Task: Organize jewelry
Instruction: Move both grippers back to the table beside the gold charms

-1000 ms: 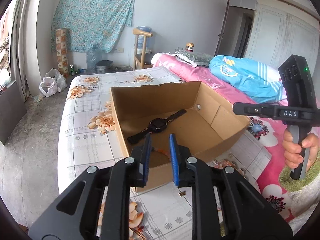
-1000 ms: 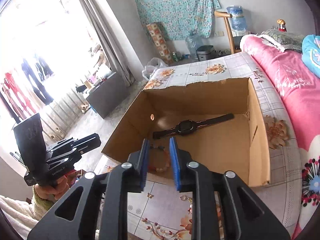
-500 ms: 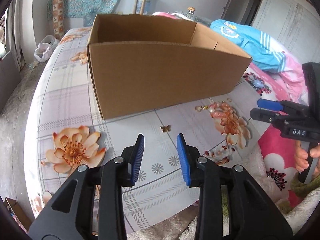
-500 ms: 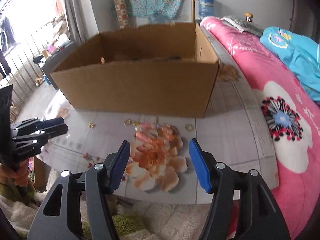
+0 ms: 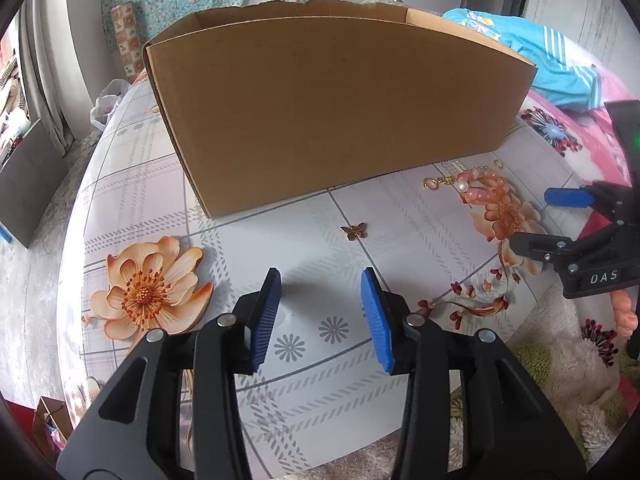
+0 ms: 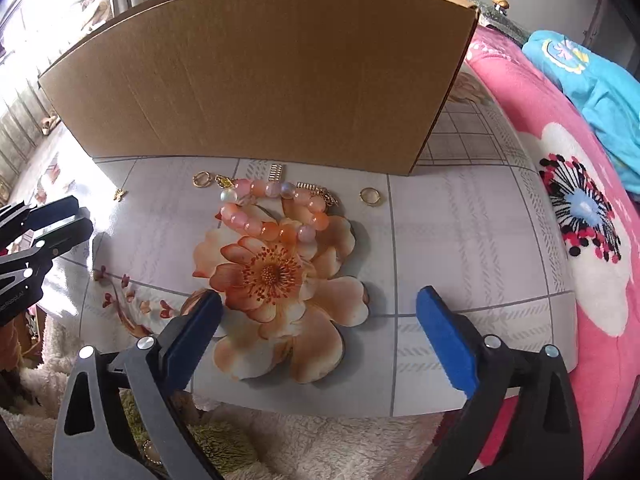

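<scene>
Nearest the cameras, both grippers hang low over the floral tablecloth (image 5: 132, 184), on the near side of the cardboard box (image 5: 332, 108), and neither holds anything. The right gripper (image 6: 318, 308) has its jaws spread wide; the left gripper (image 5: 320, 300) is parted to a moderate gap.

Ahead of the right gripper, between its fingers and the box's front wall, lies the pink bead bracelet (image 6: 272, 212), its far arc close to the base of the box. It sits roughly on the line between the two blue pads, but still beyond their tips. Beside it, along the foot of the box, are a gold ring (image 6: 369, 195) to the right, a gold hoop (image 6: 201, 179) to the left, and some gold chain pieces (image 6: 316, 191) tangled against the beads. A small gold butterfly charm (image 5: 353, 231) lies ahead of the left gripper, between it and the box.

The risks, as I judge them: the beads are round and may roll or squirt out of a pinch on the slick cloth; closing on only one side of the loop could let it swing and snag the chain, dragging it along; and pushing forward could shove the bracelet against the box wall. The butterfly is flat and thin, so the pads may close over it without lifting it.
</scene>
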`<state>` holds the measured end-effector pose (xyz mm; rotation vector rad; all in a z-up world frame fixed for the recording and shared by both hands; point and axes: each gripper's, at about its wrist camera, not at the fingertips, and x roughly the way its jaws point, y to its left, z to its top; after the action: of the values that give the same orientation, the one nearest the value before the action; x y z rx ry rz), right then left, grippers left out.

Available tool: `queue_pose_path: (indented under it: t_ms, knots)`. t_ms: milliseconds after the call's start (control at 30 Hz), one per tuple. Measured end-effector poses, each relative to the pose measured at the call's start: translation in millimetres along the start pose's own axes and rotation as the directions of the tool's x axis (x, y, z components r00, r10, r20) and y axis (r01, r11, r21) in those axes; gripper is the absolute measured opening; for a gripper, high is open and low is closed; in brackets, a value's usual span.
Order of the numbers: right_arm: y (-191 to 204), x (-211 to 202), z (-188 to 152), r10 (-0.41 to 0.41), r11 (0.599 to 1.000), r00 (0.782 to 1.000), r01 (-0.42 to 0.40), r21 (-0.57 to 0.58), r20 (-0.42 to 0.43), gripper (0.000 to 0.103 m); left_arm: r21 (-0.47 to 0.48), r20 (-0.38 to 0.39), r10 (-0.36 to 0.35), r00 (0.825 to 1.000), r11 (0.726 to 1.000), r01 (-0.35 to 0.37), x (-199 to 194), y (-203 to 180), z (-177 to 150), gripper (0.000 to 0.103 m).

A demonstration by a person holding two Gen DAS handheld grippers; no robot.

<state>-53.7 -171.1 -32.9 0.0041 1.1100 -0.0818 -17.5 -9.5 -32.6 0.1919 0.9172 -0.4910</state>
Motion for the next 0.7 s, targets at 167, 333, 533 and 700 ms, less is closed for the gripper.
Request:
queue_pose_path:
  t_ms: [167,333,533,700]
  knots:
    - [1,-1,-3,0.019,1.0,1.0,-0.019,-0.014,-0.001,0.097,-0.011,0.008,-0.022,1.0,1.0,0.022,-4,6,-1,0.04]
    - [1,-3,-5,0.024,0.999,1.0,-0.024,-0.043,0.003,0.097,-0.026,0.025,-0.067,0.997,0.997,0.068,-5,11,0,0.04]
    - [-18,-18,3,0.164,0.976,0.983,-0.175,0.13,0.086,0.097,0.012,0.057,-0.099,0.993,0.995,0.099,-3,4,10,0.037]
    - [-7,-26,7,0.236,0.956,0.958,-0.259,0.14,0.16,0.088,0.006,0.029,-0.104,0.994,0.995,0.104,9,-2,22,0.026]
